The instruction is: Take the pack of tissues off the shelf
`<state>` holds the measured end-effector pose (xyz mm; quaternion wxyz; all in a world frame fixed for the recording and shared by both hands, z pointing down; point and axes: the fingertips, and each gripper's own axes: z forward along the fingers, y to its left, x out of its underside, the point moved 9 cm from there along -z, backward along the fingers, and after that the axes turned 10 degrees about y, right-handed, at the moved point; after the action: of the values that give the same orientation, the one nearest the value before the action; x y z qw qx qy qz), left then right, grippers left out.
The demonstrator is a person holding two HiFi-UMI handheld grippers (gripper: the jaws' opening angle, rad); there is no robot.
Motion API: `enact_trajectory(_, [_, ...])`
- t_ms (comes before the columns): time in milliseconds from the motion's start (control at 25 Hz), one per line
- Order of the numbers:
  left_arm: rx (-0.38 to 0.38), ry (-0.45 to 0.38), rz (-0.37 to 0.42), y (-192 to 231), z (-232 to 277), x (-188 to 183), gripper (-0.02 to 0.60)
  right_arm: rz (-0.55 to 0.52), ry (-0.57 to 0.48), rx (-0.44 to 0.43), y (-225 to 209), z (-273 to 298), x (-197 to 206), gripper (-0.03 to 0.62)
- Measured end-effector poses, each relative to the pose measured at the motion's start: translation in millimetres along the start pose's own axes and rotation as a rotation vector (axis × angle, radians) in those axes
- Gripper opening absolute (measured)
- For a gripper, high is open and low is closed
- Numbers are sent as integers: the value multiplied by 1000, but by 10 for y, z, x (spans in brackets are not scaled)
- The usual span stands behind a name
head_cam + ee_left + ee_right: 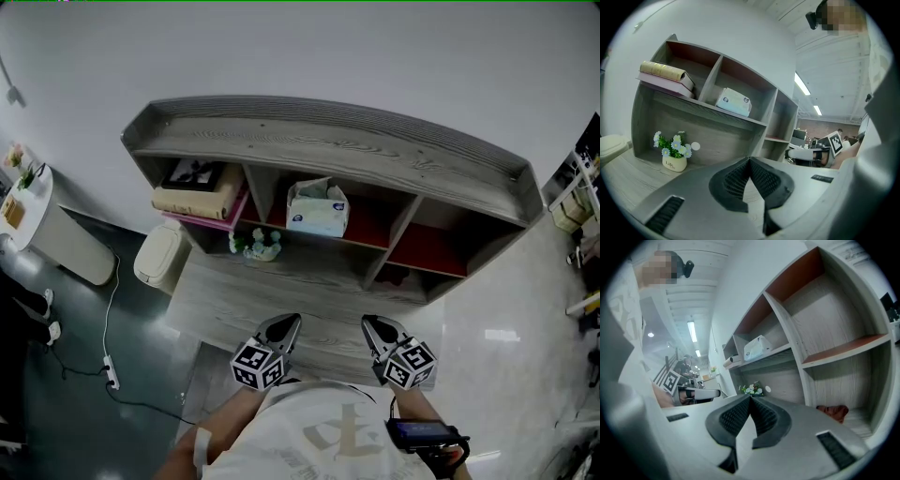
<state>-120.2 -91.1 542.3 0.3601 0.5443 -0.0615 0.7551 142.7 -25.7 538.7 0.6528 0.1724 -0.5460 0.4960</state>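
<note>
Both pairs of jaws are seen pressed together with nothing between them. The left gripper and the right gripper are held low and side by side in front of the shelf, and neither is yet raised towards it. The pack of tissues is found in the middle upper compartment, ahead of and well above both sets of jaw tips and well apart from them. From the left jaws it is seen up and a little to the left. From the right jaws it is seen further off, up and about in line with the tips, so the left gripper is judged the nearer, though only slightly. The pack's long axis is laid roughly across the compartment mouth, crosswise to the line of reach. For a grasp, the chosen jaws would first have to be opened wide and closed across the pack's shorter side. A flower pot stands below and left of the pack, close to the left gripper's likely path.
</note>
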Motion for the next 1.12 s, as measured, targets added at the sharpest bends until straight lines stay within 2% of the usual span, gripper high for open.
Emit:
enact_trajectory(680, [42,5,48,406,211,-251,12,6,-18,37,-99,432,-199,5])
enact_trajectory(1120, [30,1,68,624,300,-397,14,13,-38,53,-136,577,-229,5])
